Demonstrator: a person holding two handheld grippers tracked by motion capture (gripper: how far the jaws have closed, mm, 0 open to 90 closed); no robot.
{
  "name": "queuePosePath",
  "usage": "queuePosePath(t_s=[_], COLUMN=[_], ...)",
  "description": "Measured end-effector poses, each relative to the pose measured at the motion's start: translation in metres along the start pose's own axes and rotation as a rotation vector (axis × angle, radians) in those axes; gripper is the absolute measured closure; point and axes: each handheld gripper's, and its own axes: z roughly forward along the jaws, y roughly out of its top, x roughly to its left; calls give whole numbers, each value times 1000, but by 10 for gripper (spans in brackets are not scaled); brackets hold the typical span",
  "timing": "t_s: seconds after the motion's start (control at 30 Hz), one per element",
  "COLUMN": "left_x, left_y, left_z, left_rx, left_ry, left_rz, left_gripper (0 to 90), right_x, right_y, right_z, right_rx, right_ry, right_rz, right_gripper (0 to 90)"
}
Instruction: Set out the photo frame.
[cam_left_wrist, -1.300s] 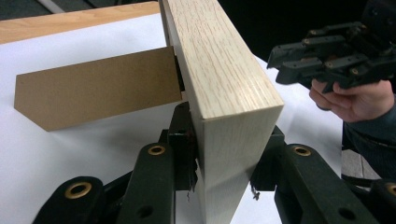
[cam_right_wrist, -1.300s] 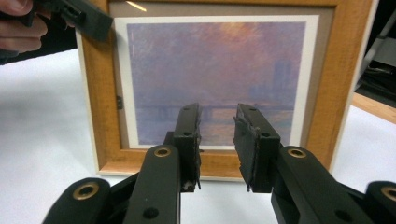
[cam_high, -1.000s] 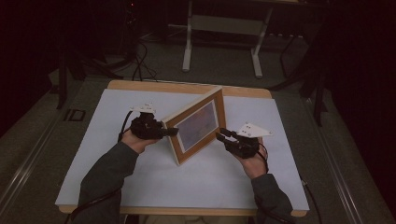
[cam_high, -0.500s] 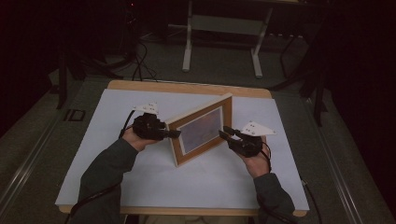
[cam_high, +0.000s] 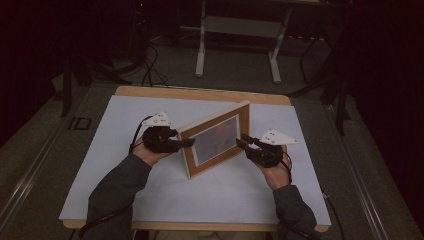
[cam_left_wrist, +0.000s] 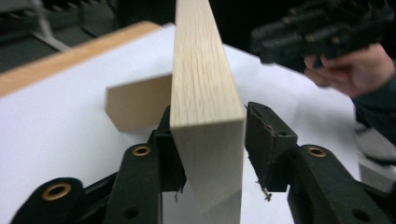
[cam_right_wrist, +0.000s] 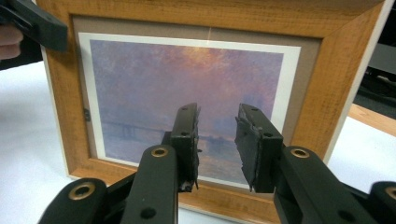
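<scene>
A wooden picture frame (cam_high: 217, 140) with a purple-and-orange print stands upright on the white table (cam_high: 150, 200), propped by its back stand (cam_left_wrist: 135, 107). My left gripper (cam_high: 187, 143) is at the frame's left end, and its jaws have just been opening. In the left gripper view (cam_left_wrist: 208, 116) the frame's side edge (cam_left_wrist: 203, 93) is between the jaws, with a thin gap at the right pad. My right gripper (cam_high: 241, 141) hovers in front of the glass near the frame's right end. The right gripper view (cam_right_wrist: 217, 116) shows it open and holding nothing, facing the print (cam_right_wrist: 187, 70).
The table has a wooden rim (cam_high: 200, 93) along its far side. Behind it, on the dark floor, are cables (cam_high: 150, 70) and the metal legs of a stand (cam_high: 237, 45). Open white surface lies in front of the frame and on both sides.
The frame has shifted slightly right and down, and now rests on the table. The left gripper's jaws have widened around its edge. Both hands have hardly moved.
</scene>
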Motion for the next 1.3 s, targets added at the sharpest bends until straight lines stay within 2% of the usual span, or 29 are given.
queuePosePath(t_s=[0.03, 0.07, 0.23, 0.37, 0.47, 0.8, 0.9, 1.1, 1.3], left_x=[-4, -5, -16, -20, -21, -25, -25, -24, -20], left_y=[0, 0, -1, -2, -4, -7, -8, -8, -6], left_z=[-3, -5, -5, -5, -6, -8, -8, -8, -10], left_rx=[-30, -40, -51, -55, -56, -56, -58, -56, -46], left_ry=[38, 50, 145, 190, 198, 235, 232, 215, 161], left_rz=[-24, -40, -59, -74, -89, -102, -106, -117, -119], left_gripper=[601, 601, 596, 610, 623, 693, 698, 707, 717], right_x=[-1, -3, -15, -28, -38, -64, -72, -81, -88], right_y=[0, 2, 7, 12, 16, 27, 29, 33, 36], right_z=[0, 0, 2, 5, 7, 19, 25, 33, 39], right_rx=[0, 8, 15, 19, 16, 17, 26, 35, 64], right_ry=[-2, -10, -44, -68, -77, -51, -39, 18, 56], right_rz=[0, -5, 2, 24, 44, 77, 89, 89, 78], right_gripper=[672, 667, 639, 617, 605, 591, 548, 483, 459])
